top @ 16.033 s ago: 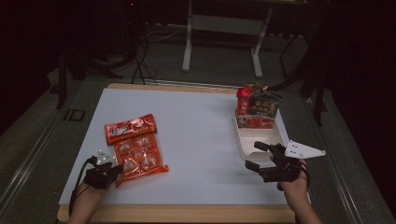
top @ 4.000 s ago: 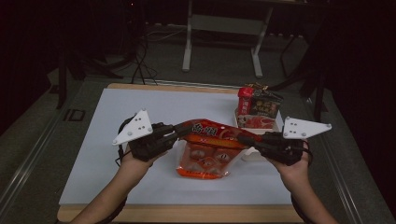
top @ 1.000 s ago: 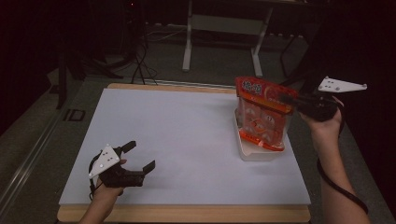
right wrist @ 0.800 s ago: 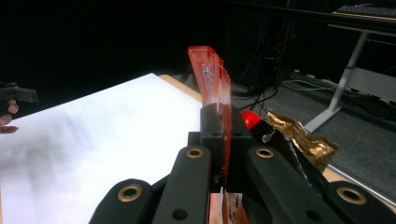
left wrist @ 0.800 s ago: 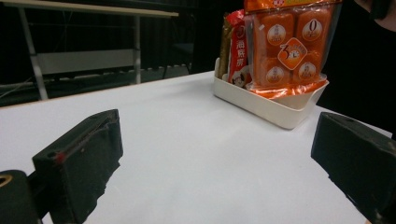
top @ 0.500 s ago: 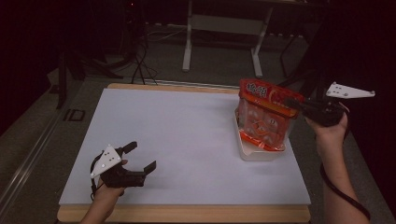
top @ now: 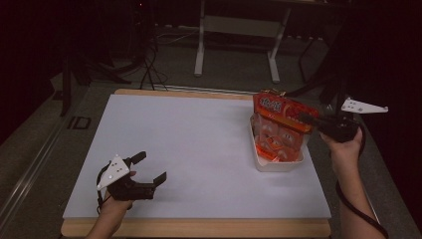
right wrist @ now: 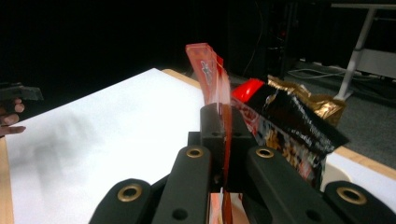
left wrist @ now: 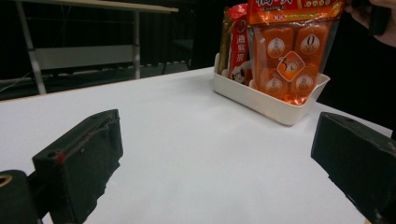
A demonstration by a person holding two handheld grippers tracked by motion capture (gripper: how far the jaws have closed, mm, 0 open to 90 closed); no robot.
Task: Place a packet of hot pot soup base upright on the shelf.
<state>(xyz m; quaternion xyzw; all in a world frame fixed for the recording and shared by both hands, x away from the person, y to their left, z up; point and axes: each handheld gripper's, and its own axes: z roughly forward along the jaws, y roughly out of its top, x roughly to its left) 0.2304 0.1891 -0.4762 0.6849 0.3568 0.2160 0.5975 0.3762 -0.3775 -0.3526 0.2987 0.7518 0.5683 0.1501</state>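
Orange snack bag [top: 278,127] pinched at its top edge by the right gripper [top: 311,119], right of centre in the high view, hanging upright with its bottom down in the white bin [top: 271,164]. Label readable only in part: a big "0" and a "3" on round badges in the left gripper view [left wrist: 292,51], plus some yellow Chinese characters across the red header, too cropped to make out. Same view gives a second red packet [left wrist: 238,46] with white Chinese writing, standing in the bin just behind, touching the orange one. Right gripper view looks along the shut jaws, bag edge [right wrist: 212,74] clamped thin between them, with a dark foil bag with a gold lining [right wrist: 299,116] close behind at centre right, crowding the bin's far end. Left gripper [top: 149,172] sits lower left in the high view, jaws spread wide with nothing between, low over bare white table [top: 189,139], well apart from the bin.
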